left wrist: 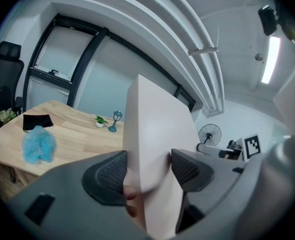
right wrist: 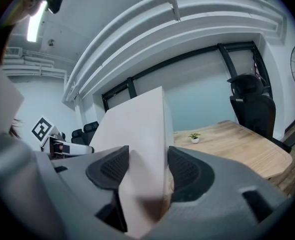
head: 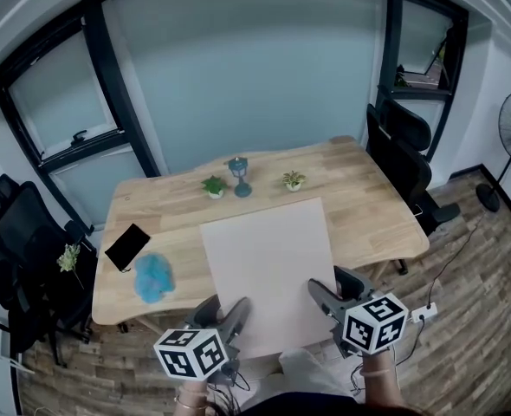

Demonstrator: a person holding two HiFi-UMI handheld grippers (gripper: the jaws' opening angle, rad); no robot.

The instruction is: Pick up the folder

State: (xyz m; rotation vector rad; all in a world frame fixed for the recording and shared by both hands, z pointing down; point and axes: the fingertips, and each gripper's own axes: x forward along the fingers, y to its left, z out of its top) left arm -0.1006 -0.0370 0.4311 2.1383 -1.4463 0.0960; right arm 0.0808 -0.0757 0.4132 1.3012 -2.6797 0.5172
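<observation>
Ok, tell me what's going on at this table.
A person holds a gripper in each hand, and both the left gripper and right gripper are clamped on the near edge of a large pale folder. The folder looks tilted up off the wooden table. Small potted plants, a blue lantern ornament, a flat black item and a blue fluffy ball sit elsewhere on the table.

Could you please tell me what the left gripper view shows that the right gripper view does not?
Only the left gripper view shows the blue fluffy thing, the flat black item and the small lamp. Only the right gripper view shows the black chair on the right side of the wooden table. Both show the pale folder, gripped by the left tool and the right tool, and the table.
</observation>
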